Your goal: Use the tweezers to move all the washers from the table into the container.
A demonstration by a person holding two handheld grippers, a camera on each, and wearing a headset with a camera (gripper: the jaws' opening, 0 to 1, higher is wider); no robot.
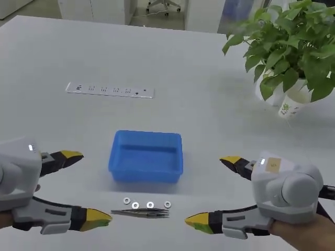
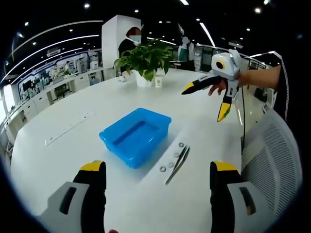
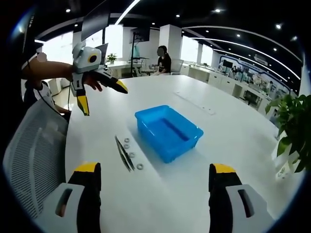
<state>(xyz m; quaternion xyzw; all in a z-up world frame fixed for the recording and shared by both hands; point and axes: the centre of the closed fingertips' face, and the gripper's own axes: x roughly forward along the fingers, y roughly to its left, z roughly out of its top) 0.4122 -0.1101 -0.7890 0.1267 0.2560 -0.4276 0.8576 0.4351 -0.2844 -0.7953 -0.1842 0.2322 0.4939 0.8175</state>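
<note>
Gaping left claw, right claw flank thin metal tweezers.

2 pale grey grippers carry black, yellow-tipped jaws.

Blue container, four washers, one pair of tweezers.
The rectangular, open-topped container sits upright and empty. Just in front of it, the small silver washers lie flat in a row. The slim metal tweezers lie flat alongside that row, on the side away from the container.

The left gripper and right gripper hover apart, jaws spread wide, tips pointing inward.
</note>
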